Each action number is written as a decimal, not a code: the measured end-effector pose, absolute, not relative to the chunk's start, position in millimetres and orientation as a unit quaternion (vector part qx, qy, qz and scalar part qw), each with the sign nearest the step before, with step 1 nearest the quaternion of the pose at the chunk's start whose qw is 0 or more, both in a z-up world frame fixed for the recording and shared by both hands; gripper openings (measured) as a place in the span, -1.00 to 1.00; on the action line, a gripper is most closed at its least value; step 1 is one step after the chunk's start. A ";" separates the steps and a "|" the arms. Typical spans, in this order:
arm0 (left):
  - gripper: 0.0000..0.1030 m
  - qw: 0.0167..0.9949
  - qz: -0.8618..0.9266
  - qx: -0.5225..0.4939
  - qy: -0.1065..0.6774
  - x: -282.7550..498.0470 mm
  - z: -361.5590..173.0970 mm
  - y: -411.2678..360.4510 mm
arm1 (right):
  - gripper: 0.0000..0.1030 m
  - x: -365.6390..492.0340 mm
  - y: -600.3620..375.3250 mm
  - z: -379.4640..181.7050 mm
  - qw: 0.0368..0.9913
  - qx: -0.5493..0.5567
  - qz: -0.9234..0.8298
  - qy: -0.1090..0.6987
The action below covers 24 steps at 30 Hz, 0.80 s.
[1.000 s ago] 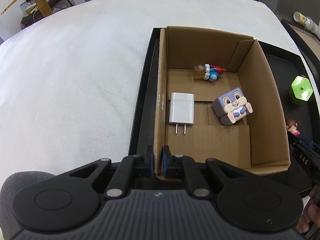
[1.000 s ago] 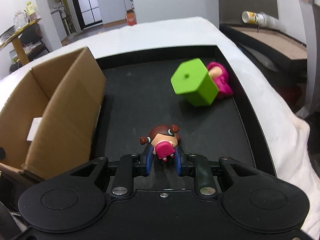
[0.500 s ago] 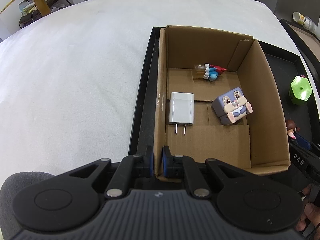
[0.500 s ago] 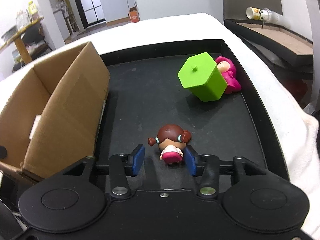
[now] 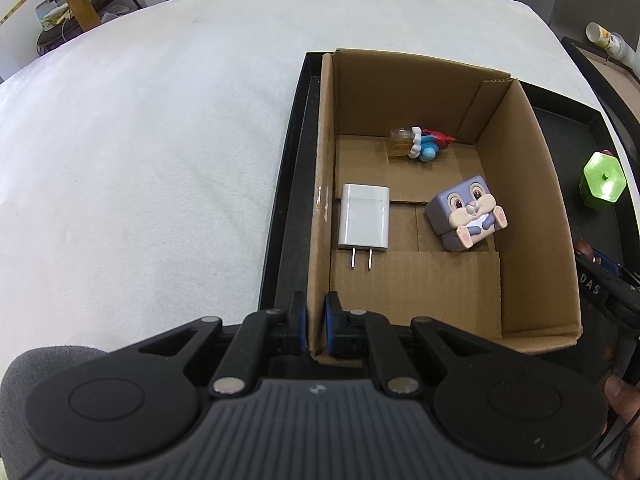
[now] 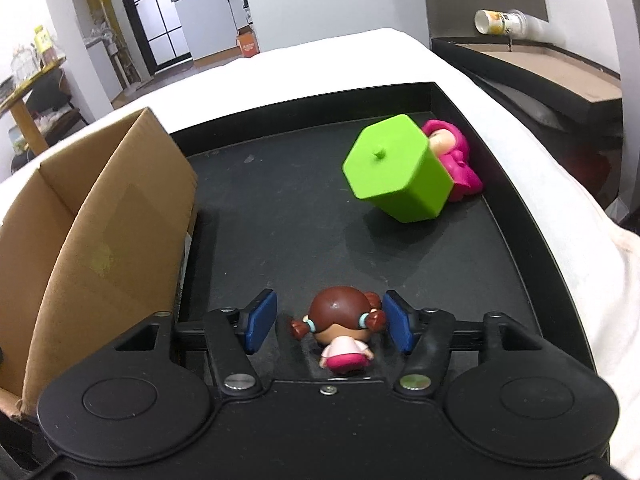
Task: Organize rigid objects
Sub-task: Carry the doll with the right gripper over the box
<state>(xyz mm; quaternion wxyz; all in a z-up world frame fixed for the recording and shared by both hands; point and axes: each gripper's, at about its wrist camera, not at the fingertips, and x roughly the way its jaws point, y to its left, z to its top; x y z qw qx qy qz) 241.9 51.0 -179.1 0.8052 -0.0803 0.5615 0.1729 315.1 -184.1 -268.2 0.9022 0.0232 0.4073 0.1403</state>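
the little doll point(image 6: 340, 334) with brown pigtails lies on the black tray point(image 6: 532, 240), between the blue pads of the right gripper point(image 6: 328, 328). its jaws have just been opening and now stand apart, the pads clear of the doll on both sides, so nothing is gripped. farther along the tray a green six-sided block point(image 6: 394, 168) leans tilted against a pink figure point(image 6: 456, 160) by the far right rim. the cardboard box point(image 5: 520, 184) sits in the left part of the same tray. inside it lie a white charger point(image 5: 363, 216) with its prongs toward the camera, a grey bunny cube point(image 5: 466, 212) to its right, and a small blue and red toy point(image 5: 420, 143) near the far wall. the left gripper point(image 5: 315, 320) is pinched tight on the box's near left wall.
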 end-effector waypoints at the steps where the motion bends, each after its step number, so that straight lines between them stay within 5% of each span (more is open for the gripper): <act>1: -0.83 0.805 0.174 -0.082 0.561 242.0 -179.0 50.9 | -0.11 314.2 -181.8 -268.3 0.903 0.013 0.138 0.406; 24: -0.83 0.811 0.165 -0.102 0.551 234.6 -173.5 56.5 | -0.14 282.8 -184.3 -223.0 0.894 -0.019 0.123 0.431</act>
